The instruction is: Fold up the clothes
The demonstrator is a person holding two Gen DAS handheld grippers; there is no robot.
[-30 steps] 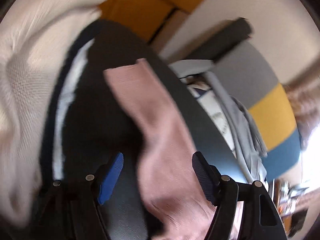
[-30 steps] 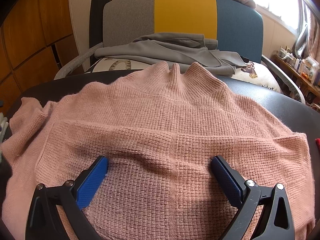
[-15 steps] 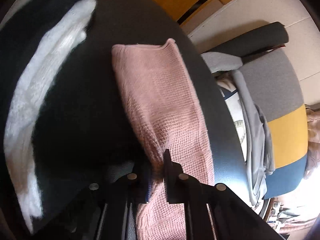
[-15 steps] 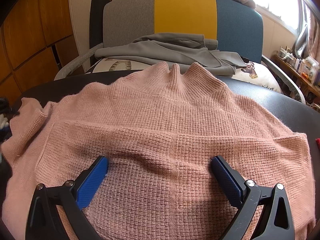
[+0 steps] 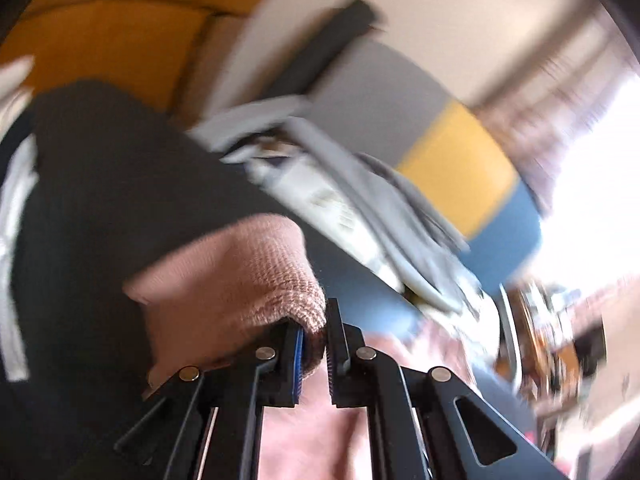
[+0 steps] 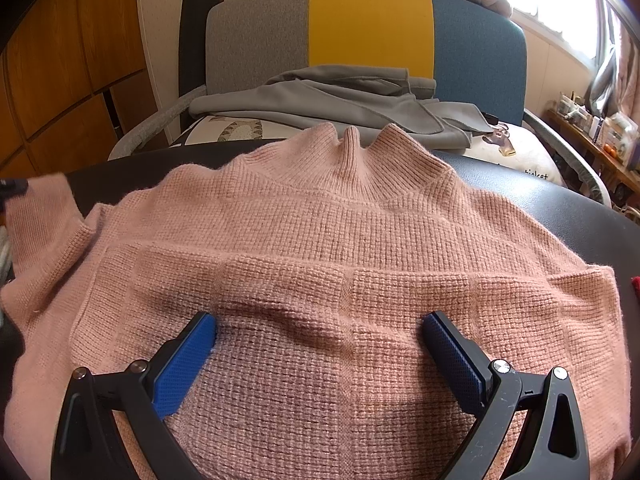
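Wood-panelled walls and a grey, yellow and blue upholstered chair stand behind a dark, smooth worktop, and a loose grey garment lies heaped on the chair seat.

Spread flat across the worktop is a pink waffle-knit sweater with a ribbed high collar. Its long axis runs from the hem, nearest the right wrist camera, to the collar, which points away toward the chair. Its sleeve axis crosses that line, left to right.

The right gripper sits low over the middle of the sweater's body with its jaws wide apart and nothing between them; whether the blue pads press into the knit I cannot tell for sure.

The left gripper has its jaws drawn together on a fold of the pink sleeve, which bulges up ahead of the jaws. In the right view that sleeve's cuff stands raised at the sweater's left edge, well apart from the right gripper. The left view is blurred, so finer detail is lost.

The coming move likely turns on this: the sleeve lies to the left of the body, and the body's midline lies to the right of the left jaws. The left hand, being nearer, would carry the sleeve rightward across the long axis.
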